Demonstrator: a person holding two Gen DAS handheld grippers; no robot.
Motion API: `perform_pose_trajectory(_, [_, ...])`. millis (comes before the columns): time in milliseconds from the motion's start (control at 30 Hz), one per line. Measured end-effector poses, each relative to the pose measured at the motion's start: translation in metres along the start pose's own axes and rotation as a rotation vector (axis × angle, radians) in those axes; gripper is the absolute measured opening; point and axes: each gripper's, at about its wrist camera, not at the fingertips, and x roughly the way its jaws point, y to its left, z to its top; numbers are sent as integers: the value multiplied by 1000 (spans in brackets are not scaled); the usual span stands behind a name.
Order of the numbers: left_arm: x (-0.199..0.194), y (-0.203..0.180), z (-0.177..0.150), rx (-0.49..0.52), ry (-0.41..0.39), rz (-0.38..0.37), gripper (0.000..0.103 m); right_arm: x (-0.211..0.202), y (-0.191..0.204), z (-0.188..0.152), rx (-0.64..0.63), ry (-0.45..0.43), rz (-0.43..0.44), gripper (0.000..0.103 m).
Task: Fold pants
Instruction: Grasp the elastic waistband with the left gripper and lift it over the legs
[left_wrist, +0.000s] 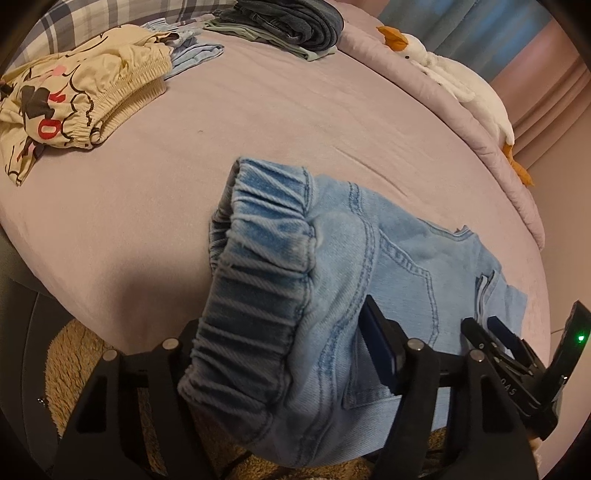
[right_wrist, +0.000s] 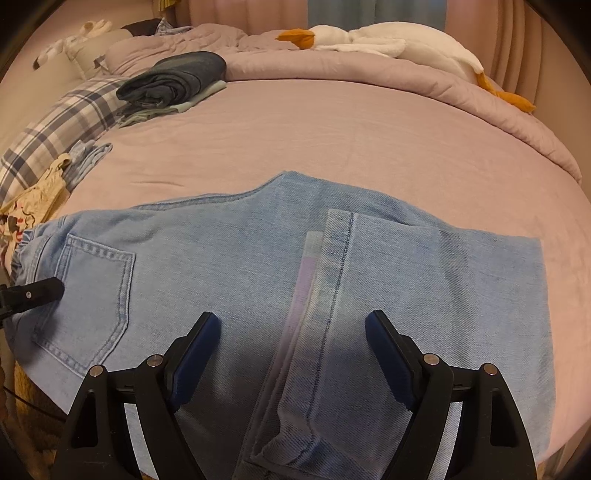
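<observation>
Nearest your left tool (left_wrist: 280, 369) is the gathered elastic waistband (left_wrist: 258, 266) of the light blue denim pants (right_wrist: 229, 266); the band bulges between its jaws, hiding the left finger, so whether the pads press on it cannot be told. The pants lie folded across the near part of the pink-sheeted bed (right_wrist: 332, 140), waistband at the left, back pocket (right_wrist: 92, 295) facing up, leg hems doubled over at the right. Your right tool (right_wrist: 293, 343) stands wide above the doubled legs, its pads on either side of the stitched seam (right_wrist: 336, 280), gripping nothing. Farther left lies a cream printed garment (left_wrist: 70, 99). At the back sits a dark folded clothes stack (right_wrist: 177, 79). A white plush goose (right_wrist: 388, 44) lies at the far right.
</observation>
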Motion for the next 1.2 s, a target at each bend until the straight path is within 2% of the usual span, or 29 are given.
perform_pose_trajectory(233, [-5, -4, -1, -4, -2, -22, 59, 0, -2, 0, 1, -2, 7, 82])
perform_pose_trajectory(767, [-24, -20, -1, -10, -31, -40, 51, -1, -4, -2, 14, -10, 30, 82])
perform_pose_trajectory(967, [-40, -41, -2, 43, -75, -69, 45, -2, -7, -2, 29, -9, 49, 82])
perform_pose_trajectory(1067, [-49, -51, -1, 67, -92, -111, 42, -4, -13, -1, 49, -2, 88, 82])
perform_pose_trajectory(1200, [-58, -73, -2, 123, -113, -163, 41, -11, -35, -2, 179, 10, 191, 82])
